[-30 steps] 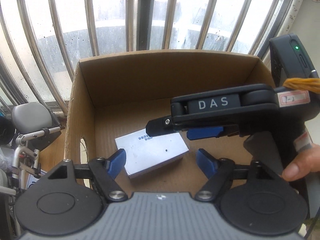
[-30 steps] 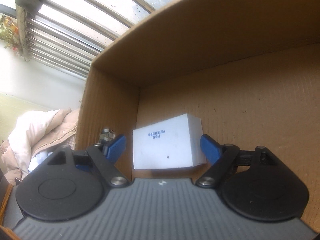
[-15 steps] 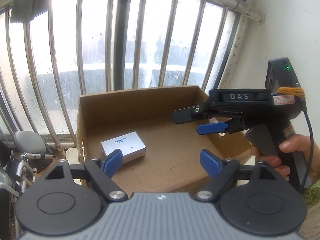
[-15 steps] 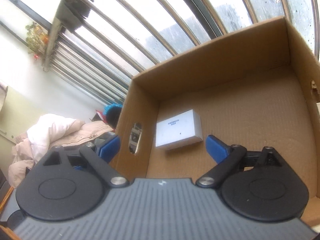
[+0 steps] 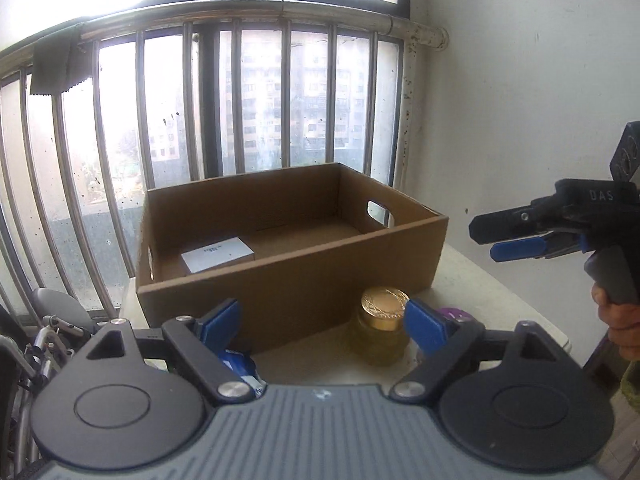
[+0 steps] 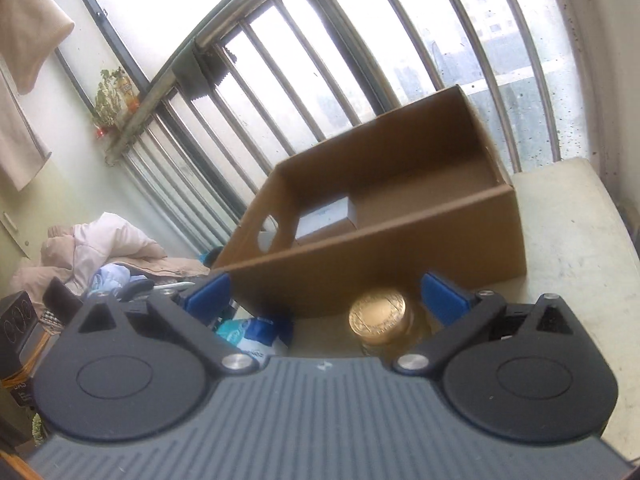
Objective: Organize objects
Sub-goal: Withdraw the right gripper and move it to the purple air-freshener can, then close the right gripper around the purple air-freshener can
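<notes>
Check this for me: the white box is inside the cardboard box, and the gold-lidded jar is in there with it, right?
Not quite. The white box is inside the cardboard box, but the gold-lidded jar stands outside, on the table in front of it, as the left wrist view shows.
</notes>
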A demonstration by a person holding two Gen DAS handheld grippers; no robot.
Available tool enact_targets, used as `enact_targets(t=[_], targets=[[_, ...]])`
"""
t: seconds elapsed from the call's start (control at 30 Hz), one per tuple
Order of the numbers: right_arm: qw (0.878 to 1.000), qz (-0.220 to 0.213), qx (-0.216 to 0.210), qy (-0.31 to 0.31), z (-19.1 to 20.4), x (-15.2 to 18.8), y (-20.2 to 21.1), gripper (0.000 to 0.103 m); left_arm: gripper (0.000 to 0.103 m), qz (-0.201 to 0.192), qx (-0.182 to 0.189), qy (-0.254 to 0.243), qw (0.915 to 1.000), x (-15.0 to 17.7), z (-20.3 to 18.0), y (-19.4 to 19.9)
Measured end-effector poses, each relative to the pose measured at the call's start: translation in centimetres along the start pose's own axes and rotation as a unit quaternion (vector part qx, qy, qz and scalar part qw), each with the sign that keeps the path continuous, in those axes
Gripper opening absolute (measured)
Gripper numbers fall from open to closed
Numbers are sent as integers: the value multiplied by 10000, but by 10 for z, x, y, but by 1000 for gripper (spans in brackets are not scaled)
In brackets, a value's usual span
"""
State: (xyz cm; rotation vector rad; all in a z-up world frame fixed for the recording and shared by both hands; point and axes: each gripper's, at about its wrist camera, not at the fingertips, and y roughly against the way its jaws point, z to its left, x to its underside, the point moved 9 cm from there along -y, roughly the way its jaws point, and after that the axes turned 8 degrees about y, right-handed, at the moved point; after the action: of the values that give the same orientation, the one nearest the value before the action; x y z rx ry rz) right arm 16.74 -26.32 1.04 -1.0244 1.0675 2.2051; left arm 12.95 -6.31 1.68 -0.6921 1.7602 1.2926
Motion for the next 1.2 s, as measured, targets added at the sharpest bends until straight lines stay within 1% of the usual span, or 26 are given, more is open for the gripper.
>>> enact_targets(t=[0.17, 0.27, 0.33, 0.4, 0.5, 0.7, 0.77, 0.87, 0.93, 1.03, 1.1, 1.2], targets=[[9989, 67, 419, -180, -24, 53, 0, 102, 90, 317, 387, -317, 9982, 35, -30, -18], [9983, 144, 465, -329, -35, 77, -3, 102, 90, 466, 654, -531, 9954, 48, -52, -31], [9980, 179, 477, -368, -41, 87, -7, 102, 90, 568, 819, -639, 9930, 57, -65, -41], [9978, 203, 482, -408, -46, 92, -11, 102, 90, 626, 931, -733, 9910, 62, -75, -50], [9979, 193, 466, -396, -53, 96, -21, 102, 90, 682, 984, -876, 9889, 72, -85, -62], [9989, 171, 324, -290, -61, 95, -42, 101, 88, 835, 1108, -976, 9855, 81, -97, -87], [9990, 190, 267, -289, -63, 95, -47, 100, 84, 863, 1175, -993, 9843, 84, -102, -94], [9991, 204, 174, -332, -67, 97, -53, 93, 81, 929, 1271, -1025, 9822, 89, -108, -107], [9990, 217, 78, -386, -68, 98, -55, 81, 80, 949, 1310, -1046, 9813, 91, -111, -112], [9987, 237, -15, -440, -68, 102, -57, 74, 78, 998, 1355, -1034, 9803, 96, -112, -117], [9988, 238, 8, -418, -68, 103, -56, 72, 78, 996, 1357, -1039, 9802, 98, -111, -116], [9986, 250, -25, -475, -66, 106, -55, 71, 78, 1004, 1372, -1024, 9801, 102, -109, -111]])
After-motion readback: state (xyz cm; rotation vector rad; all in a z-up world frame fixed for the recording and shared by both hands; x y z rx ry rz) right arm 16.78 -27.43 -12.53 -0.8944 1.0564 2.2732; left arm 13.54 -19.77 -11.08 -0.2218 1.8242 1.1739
